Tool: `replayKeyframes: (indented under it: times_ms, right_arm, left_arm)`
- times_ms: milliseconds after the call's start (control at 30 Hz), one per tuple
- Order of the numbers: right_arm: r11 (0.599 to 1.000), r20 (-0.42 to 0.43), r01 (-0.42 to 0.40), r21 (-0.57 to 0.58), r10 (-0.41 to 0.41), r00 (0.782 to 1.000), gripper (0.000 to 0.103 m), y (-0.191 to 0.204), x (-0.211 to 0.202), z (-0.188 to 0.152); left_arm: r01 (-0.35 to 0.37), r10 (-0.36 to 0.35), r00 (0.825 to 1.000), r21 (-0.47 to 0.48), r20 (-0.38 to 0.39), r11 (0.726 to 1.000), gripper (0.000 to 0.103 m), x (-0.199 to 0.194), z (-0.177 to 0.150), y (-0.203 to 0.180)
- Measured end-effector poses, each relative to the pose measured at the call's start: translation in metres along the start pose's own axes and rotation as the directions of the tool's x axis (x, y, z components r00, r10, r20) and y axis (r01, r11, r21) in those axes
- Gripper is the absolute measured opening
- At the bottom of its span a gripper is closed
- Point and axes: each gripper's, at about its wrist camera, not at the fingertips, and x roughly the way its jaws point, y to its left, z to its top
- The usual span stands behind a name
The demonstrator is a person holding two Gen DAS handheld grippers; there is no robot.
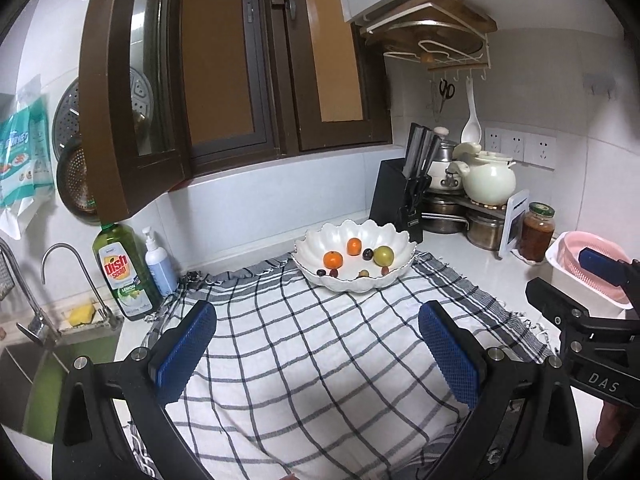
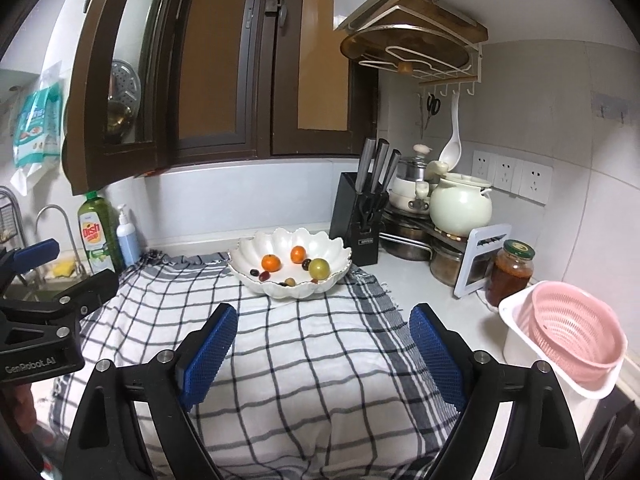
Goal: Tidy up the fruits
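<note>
A white scalloped bowl (image 1: 316, 242) stands at the far edge of a checked cloth (image 1: 320, 360). It holds two oranges (image 1: 333, 259), a green fruit (image 1: 383, 255) and several small dark grapes. In the right wrist view the bowl (image 2: 248, 248) holds the same oranges (image 2: 271, 263) and green fruit (image 2: 319, 268). My left gripper (image 1: 318, 346) is open and empty, well short of the bowl. My right gripper (image 2: 322, 354) is open and empty too, also over the cloth.
A pink strainer in a white tub (image 2: 568, 340) stands at the right. A jar (image 2: 510, 272), pots, a knife block (image 2: 358, 220) and a pot rack lie behind. Dish soap (image 1: 122, 272) and a sink (image 1: 44, 372) are at the left.
</note>
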Motion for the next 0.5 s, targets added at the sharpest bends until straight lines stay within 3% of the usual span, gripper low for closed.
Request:
replayKeyframes:
  times_ms: [500]
  right_arm:
    - [1.000, -0.009, -0.004, 0.002, 0.004, 1.000, 0.089, -0.002, -0.016, -0.009]
  left_arm:
    - [0.026, -0.026, 1.000, -0.023, 0.017, 0.999, 0.103, -0.021, -0.008, 0.003]
